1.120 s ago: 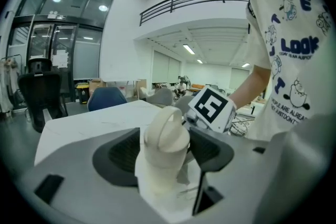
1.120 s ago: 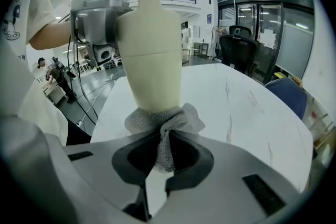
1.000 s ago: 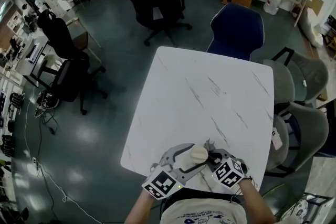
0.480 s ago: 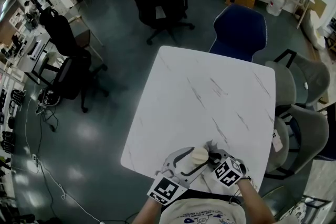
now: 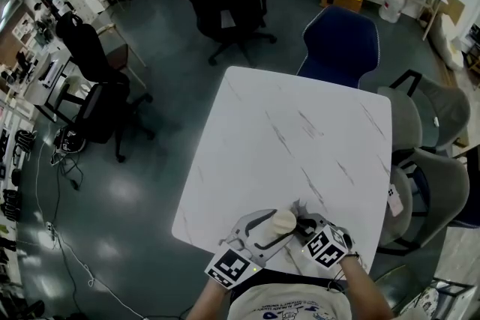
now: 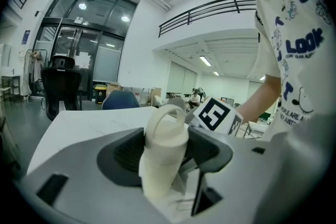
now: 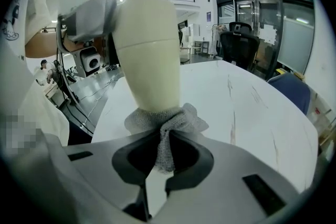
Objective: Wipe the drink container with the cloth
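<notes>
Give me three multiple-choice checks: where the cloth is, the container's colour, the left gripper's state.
1. Where is the cloth?
A) in the right gripper's jaws, against the drink container
B) draped over the drink container's handle
C) lying loose, apart from both grippers
2. The drink container's colour?
A) red
B) cream
C) black
3. The left gripper is:
A) open, empty
B) shut on the drink container
C) open around the cloth
Answers: 1 A, the right gripper view shows it pinched there, touching the drink container; 2 B, cream in both gripper views; 3 B, its jaws press the drink container's sides.
</notes>
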Available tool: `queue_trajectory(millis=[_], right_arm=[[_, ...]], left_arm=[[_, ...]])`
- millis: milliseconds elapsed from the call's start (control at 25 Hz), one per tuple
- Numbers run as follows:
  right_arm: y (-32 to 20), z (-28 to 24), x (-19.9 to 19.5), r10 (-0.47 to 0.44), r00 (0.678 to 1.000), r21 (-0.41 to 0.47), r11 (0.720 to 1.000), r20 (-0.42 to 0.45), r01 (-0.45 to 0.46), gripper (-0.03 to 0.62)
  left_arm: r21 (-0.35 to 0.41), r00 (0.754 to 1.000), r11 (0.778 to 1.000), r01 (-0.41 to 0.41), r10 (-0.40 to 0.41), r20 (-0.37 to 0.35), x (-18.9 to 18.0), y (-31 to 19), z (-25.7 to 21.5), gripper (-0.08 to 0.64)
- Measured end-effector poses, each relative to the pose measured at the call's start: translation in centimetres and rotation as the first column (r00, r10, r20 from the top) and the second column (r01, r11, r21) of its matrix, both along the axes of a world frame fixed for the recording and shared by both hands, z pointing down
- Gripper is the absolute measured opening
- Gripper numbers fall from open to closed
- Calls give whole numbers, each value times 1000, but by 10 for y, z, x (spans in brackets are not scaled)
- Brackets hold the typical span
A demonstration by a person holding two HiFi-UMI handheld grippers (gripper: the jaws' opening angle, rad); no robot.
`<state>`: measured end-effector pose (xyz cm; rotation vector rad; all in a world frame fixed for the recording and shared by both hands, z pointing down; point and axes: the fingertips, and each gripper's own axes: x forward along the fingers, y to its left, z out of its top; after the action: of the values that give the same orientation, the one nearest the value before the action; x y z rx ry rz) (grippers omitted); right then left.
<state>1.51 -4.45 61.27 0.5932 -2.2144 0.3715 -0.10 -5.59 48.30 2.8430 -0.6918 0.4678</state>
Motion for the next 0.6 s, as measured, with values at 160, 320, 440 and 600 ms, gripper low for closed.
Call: queue_trajectory(millis=[160, 320, 440, 600], right_arm=[[0, -12, 0, -7, 1000, 15, 1000, 9, 7, 43], [0, -23, 0, -24, 1000, 25, 999, 10, 24, 43], [1, -30, 1, -41, 999, 27, 999, 16, 40, 43], [2, -39, 1, -59, 998, 29, 998, 32, 58, 43]], left_arm=[[7, 999, 999, -53, 53, 11, 0, 0, 1, 267], [3, 995, 996, -94, 94, 18, 0, 1, 2, 267], [-2, 990, 991, -137, 137, 25, 1, 1, 2, 267], [-5, 978, 978, -207, 207, 41, 2, 3, 4, 267]])
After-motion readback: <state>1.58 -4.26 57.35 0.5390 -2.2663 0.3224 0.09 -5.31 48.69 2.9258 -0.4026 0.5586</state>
